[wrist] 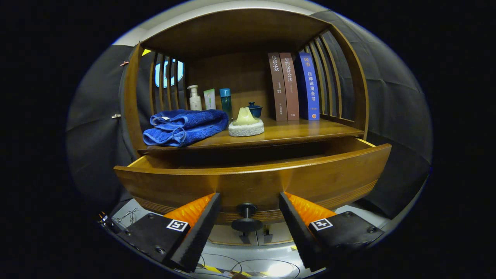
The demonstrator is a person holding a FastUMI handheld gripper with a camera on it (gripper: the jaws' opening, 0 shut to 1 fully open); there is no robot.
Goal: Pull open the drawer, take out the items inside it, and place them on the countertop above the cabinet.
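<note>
Right now the gripper (250, 217) stands wide open, gripping nothing, its two fingers (201, 228) splayed to either side of the drawer knob (247, 217). The knob sits in the gap between them, touched by neither finger. It belongs to the drawer (252, 182), whose curved wooden front lies just ahead of the fingers and is pulled out from the cabinet. From this low angle the front panel hides the inside of the drawer, so whether anything lies in it I cannot tell.

Beyond the drawer and above it is the countertop (294, 133). On it, off toward the left finger's side, rests a folded blue towel (184, 126). Just beside the towel, roughly straight ahead of the gap, sits a pale cone-shaped thing on a white round pad (246, 123), with a small dark blue lidded cup (255, 109) behind it. At the back stand a pump bottle (194, 99), a pale tube (209, 99) and a teal bottle (225, 101). Toward the right finger's side three books (294, 87) stand upright, touching one another.
</note>
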